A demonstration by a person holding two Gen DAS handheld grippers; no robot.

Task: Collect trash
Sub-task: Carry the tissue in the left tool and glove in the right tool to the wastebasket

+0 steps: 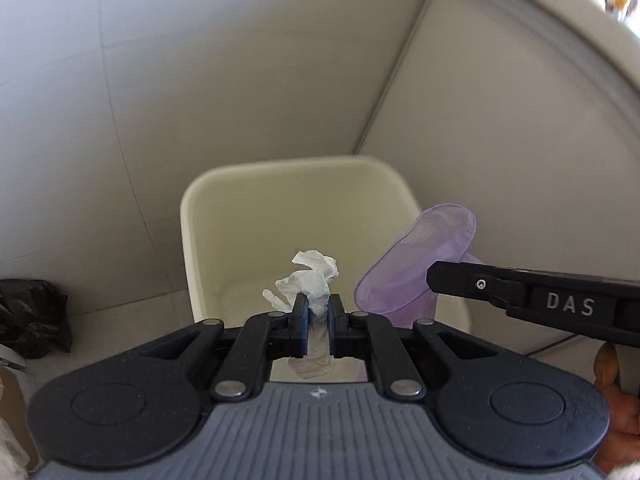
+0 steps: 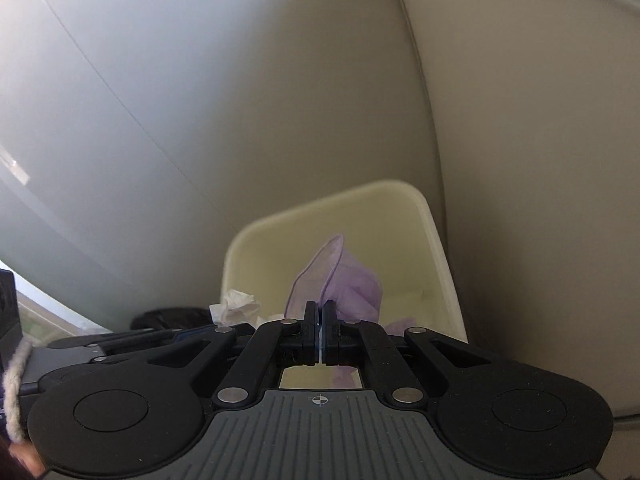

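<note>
Two grippers hover over the cream bin [image 1: 280, 184]: left gripper [image 1: 318, 312] pinches a white tissue [image 1: 310, 276], right gripper [image 2: 320, 320] clamps a purple glove [image 2: 352, 284].

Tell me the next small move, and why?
Probably open both grippers. The left gripper pinches a tissue and the right gripper a purple glove, both held over the open bin, so they should drop in.

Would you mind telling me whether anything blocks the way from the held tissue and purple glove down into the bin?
Nothing visible does. The left gripper holds the tissue and the right gripper holds the purple glove above the open cream bin, which has no lid.
</note>
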